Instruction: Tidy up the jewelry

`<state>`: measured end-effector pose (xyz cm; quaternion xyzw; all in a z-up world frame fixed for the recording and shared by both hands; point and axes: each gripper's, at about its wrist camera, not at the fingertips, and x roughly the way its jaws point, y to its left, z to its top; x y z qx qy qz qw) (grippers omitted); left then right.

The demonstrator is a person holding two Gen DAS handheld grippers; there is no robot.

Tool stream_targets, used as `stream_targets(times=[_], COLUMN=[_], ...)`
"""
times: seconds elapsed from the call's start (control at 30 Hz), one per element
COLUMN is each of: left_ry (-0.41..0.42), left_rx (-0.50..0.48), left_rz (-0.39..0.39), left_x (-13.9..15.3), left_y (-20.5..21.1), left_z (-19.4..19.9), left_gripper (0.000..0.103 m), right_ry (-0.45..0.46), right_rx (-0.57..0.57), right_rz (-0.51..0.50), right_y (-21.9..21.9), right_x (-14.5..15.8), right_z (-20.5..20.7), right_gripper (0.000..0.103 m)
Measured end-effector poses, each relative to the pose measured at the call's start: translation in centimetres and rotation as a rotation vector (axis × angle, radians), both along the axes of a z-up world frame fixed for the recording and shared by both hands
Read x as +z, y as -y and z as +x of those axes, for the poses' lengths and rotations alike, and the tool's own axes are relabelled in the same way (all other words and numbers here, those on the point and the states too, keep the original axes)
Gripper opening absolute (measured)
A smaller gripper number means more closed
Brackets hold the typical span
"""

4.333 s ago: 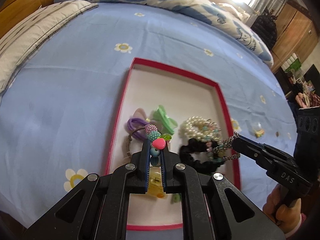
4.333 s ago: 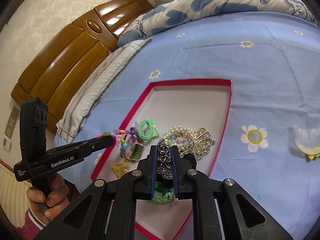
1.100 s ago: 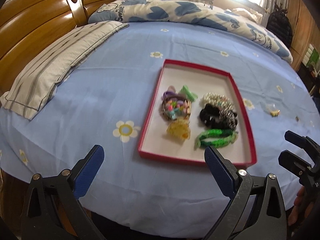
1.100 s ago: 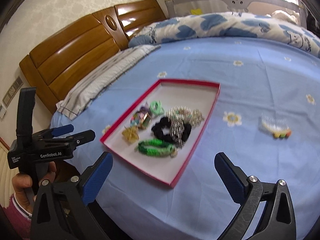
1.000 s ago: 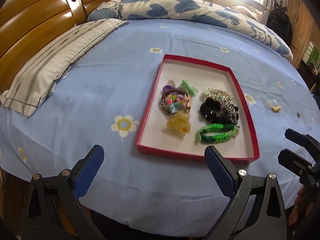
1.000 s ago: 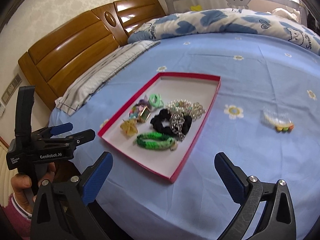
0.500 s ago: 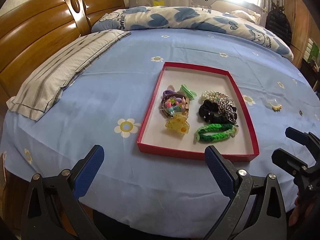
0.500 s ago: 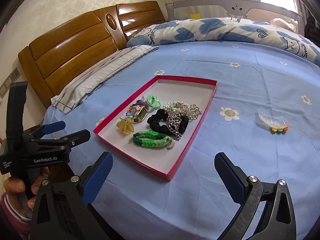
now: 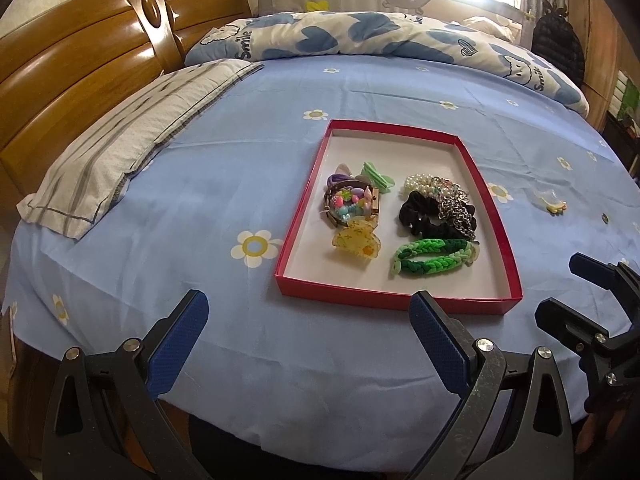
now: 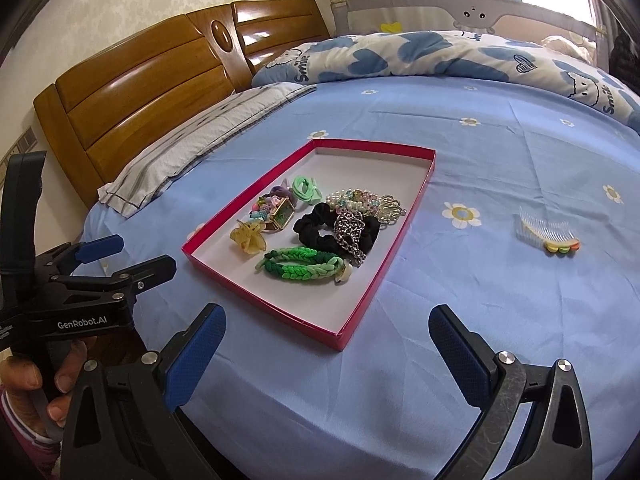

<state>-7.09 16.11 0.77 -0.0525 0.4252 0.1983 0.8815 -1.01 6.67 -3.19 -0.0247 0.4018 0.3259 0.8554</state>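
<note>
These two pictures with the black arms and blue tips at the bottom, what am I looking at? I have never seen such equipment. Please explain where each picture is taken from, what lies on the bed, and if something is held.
No robot here: a person holds a hand tool in each hand, each with two fingers and a wide-angle camera looking along them. One picture comes from the left tool, the other from the right tool; each view also shows the other tool at its edge. Both are open and hold nothing. On the blue flowered bedsheet lies a shallow red tray with a green braided bracelet, a black scrunchie, a silver chain, a pearl bracelet, a yellow hair claw and small colourful pieces. A hair comb lies outside the tray on the sheet.
</note>
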Motion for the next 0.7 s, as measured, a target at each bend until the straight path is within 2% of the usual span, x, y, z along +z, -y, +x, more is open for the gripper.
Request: stream_targets(times=[0.7], left_ry=[-0.007], left_rx=[0.006], left_rz=[0.001], left_x=[-0.12], left_y=[-0.42], left_z=[0.20], left_gripper=[0.101], right_ry=[-0.007], right_rx=[0.005], right_rz=[-0.010], right_y=[-0.33], right_x=[-0.31], right_z=[-0.11], right_gripper=[0.103])
